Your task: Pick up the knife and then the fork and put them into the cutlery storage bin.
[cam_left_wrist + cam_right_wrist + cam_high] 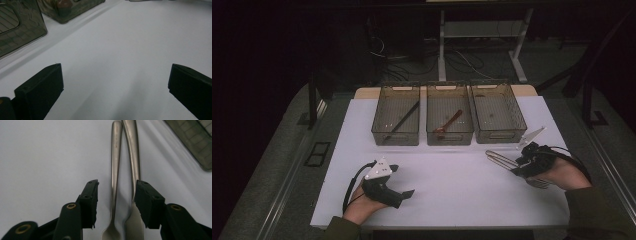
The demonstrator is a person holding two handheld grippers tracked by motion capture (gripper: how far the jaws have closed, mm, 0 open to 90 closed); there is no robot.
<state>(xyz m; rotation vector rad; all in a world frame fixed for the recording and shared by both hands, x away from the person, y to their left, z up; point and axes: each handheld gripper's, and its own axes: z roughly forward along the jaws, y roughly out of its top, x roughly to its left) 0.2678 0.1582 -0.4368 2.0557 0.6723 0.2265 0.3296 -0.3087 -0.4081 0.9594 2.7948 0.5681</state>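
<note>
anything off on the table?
Mostly tidy. Two metal utensils lie loose on the table by the right gripper, outside the three bins, handles touching at their far ends. Nothing spilled or damaged.

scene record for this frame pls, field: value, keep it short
surface: white table
bins: three clear bins in a row at the far side
left bin: black stick-like utensil
middle bin: brown spoon
right bin: contents unclear
loose items: two metal utensils side by side on the table
left gripper: open, over bare table
right gripper: open, jaws either side of the metal handles
</note>
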